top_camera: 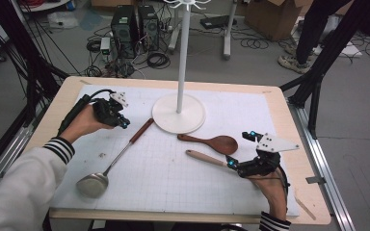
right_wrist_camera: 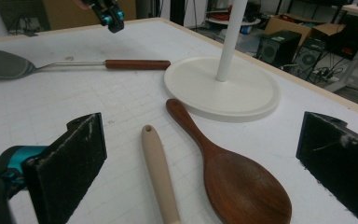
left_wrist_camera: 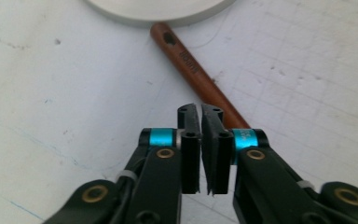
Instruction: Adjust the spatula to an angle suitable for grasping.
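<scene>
The left gripper (top_camera: 124, 122) hovers over the left half of the white mat (top_camera: 173, 192), its jaws almost together with only a thin slit between the pads and nothing clamped in them. In the left gripper view the fingertips (left_wrist_camera: 200, 114) sit just above the brown wooden handle of the metal spatula (top_camera: 118, 156), though whether they touch it I cannot tell. The spatula lies slantwise, blade toward the mat's near left corner, handle end close by the round base of the white stand (top_camera: 178, 113) near the far edge. The right gripper (top_camera: 238, 163) rests toward the near right corner with its jaws wide apart, holding nothing. Just ahead of it lie a dark wooden spoon (top_camera: 211, 142) and a pale-handled utensil (top_camera: 206, 158), side by side.
</scene>
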{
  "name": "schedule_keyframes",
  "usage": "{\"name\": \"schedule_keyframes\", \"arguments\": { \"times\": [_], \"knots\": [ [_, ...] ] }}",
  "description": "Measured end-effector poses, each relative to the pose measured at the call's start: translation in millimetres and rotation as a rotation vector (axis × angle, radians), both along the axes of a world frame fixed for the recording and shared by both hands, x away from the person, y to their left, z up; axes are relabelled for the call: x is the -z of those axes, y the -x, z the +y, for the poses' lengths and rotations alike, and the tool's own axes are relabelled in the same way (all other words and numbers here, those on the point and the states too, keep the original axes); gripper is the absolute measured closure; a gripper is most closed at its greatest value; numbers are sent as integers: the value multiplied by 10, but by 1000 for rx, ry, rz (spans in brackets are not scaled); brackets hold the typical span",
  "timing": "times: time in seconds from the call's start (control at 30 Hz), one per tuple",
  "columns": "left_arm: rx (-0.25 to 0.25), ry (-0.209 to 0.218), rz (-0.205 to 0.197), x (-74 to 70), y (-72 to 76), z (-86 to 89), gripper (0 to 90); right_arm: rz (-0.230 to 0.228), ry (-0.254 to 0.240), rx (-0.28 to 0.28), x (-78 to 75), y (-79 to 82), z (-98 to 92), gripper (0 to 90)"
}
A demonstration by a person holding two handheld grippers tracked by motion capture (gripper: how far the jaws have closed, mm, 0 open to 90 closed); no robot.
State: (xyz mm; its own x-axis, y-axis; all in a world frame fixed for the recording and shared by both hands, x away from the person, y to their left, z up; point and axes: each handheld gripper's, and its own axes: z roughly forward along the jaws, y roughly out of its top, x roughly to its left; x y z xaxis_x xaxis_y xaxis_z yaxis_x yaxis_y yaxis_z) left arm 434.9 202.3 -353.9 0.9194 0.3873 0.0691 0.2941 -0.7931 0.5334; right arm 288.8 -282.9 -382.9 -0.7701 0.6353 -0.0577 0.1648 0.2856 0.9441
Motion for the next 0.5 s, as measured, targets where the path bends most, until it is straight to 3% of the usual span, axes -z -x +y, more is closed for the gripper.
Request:
{"name": "schedule_keyframes", "arguments": {
  "times": [0.3, 0.5],
  "knots": [
    [-18, 186, -36, -196, 218, 286, 623, -5, 0, 12, 1, -7, -9, 7],
    [-29, 290, -121, -265, 446, 440, 440, 2, 1, 28, 1, 1, -5, 7]
  ]
}}
